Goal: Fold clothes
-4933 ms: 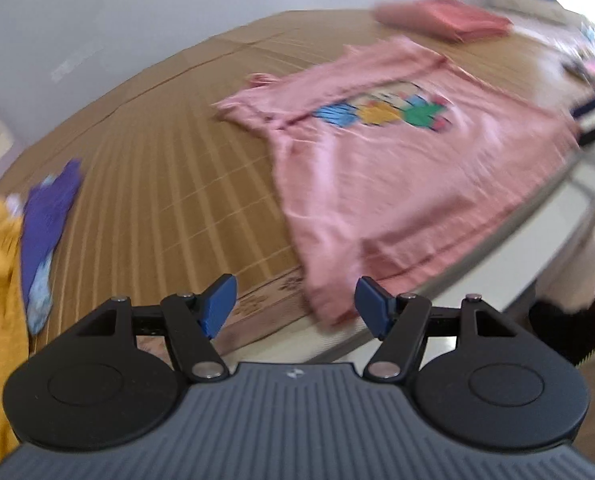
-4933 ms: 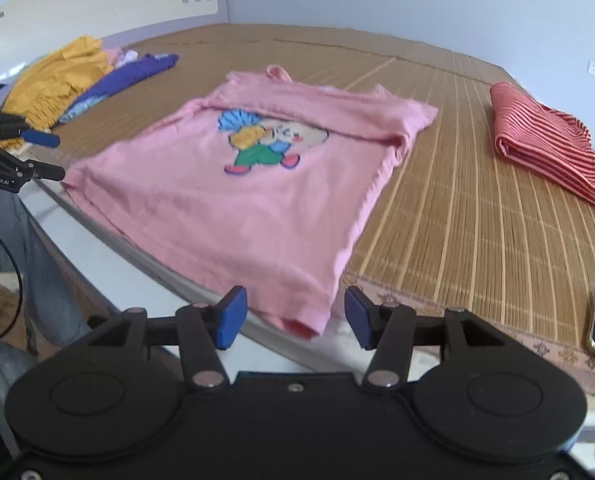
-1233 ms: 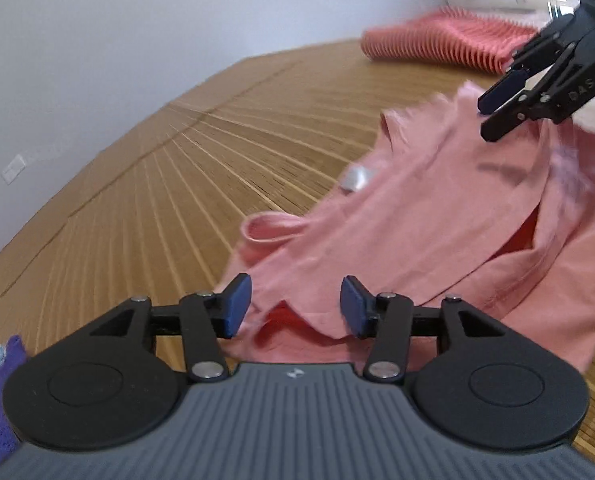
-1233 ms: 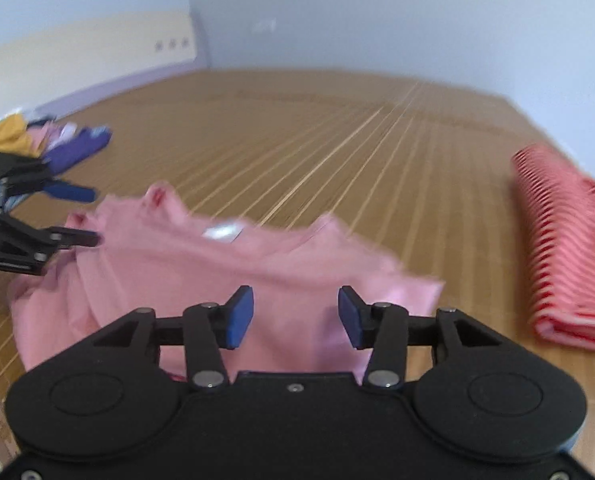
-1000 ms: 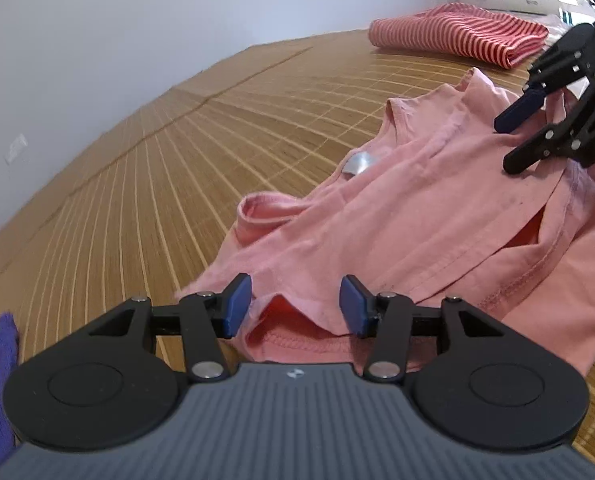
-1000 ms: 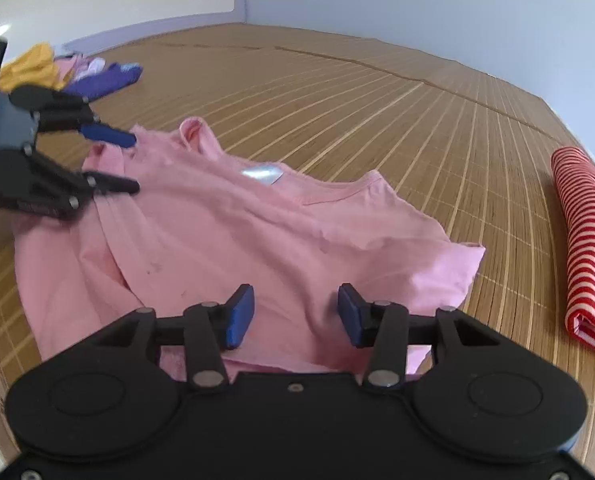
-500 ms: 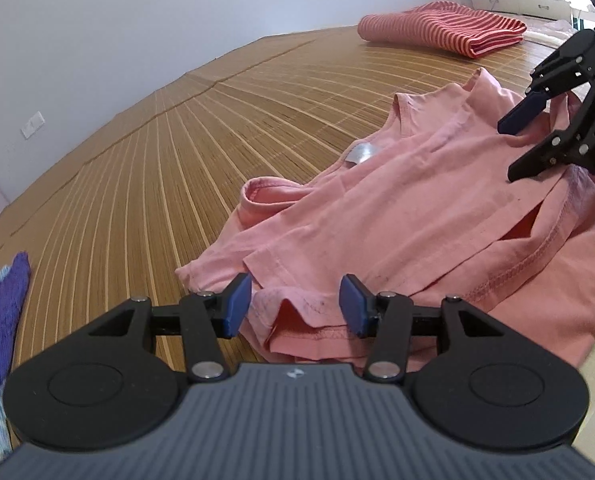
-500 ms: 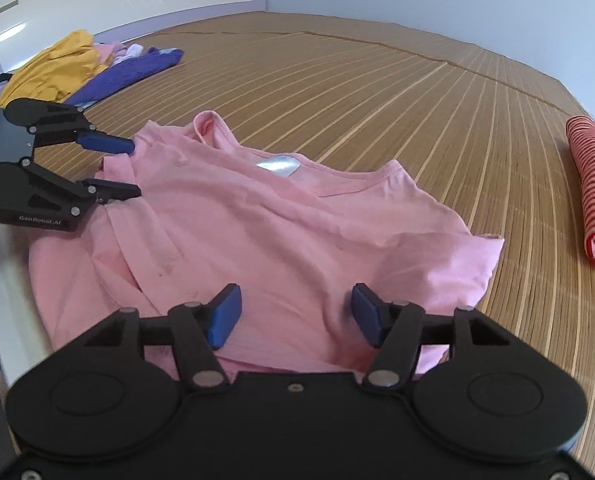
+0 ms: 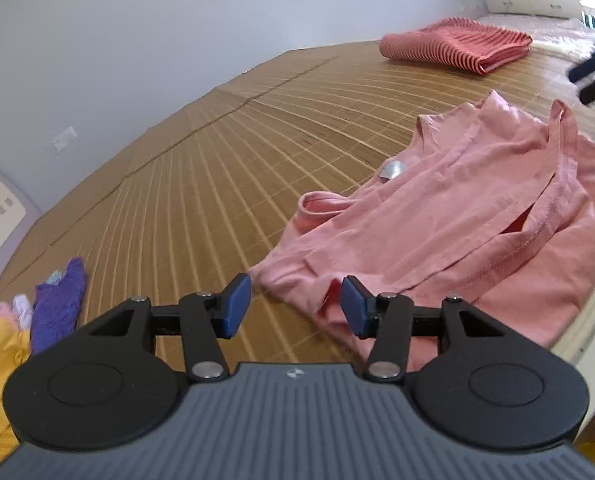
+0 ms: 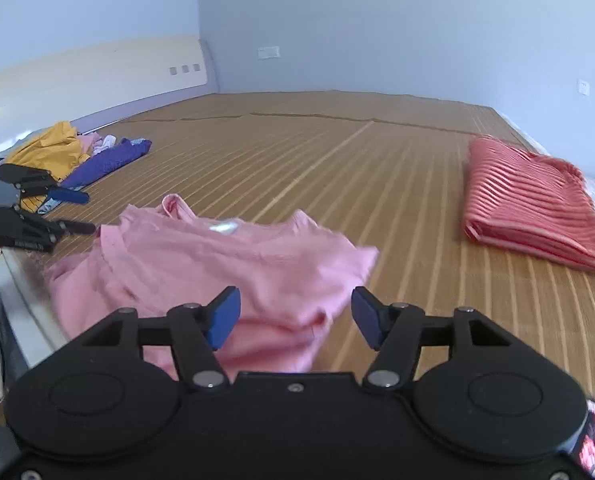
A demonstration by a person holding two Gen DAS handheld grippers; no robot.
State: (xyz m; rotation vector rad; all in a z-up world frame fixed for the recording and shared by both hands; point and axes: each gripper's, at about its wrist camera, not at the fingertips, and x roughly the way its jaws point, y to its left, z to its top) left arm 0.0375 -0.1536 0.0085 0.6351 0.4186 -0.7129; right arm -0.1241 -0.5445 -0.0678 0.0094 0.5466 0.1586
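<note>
- Now that the pink shirt (image 9: pixel 449 216) has been doubled over on itself, it is lying in a loose heap on the bamboo mat (image 9: pixel 225 168) near the bed's edge, with its collar and silver neck label turned up and the printed front no longer showing.
- Compared with a few seconds earlier, when the shirt was spread flat with the cartoon print facing up, a first fold is being judged as done, though roughly: hems and a sleeve are sticking out unevenly.
- The left tool (image 9: pixel 295 310) is being held with its blue pads well apart and nothing between them; the shirt's near corner is lying just beyond them, untouched.
- The right tool (image 10: pixel 295 318) is likewise being held with its pads parted and empty, above the near side of the shirt, its jaws standing wider than a second ago, when the cloth was let go.
- Both tools are being drawn back from the garment, which is sitting farther off in each view than half a second before.
- The right wrist view is blurred, so the exact lie of the shirt's far edge is probably not to be trusted.
- A folded red striped garment (image 10: pixel 533 208) is resting well apart to the right, and a pile of yellow and purple clothes (image 10: pixel 77 156) is waiting at the left.
- A fresh grip on a side edge is being judged as the next need, for the second fold.
</note>
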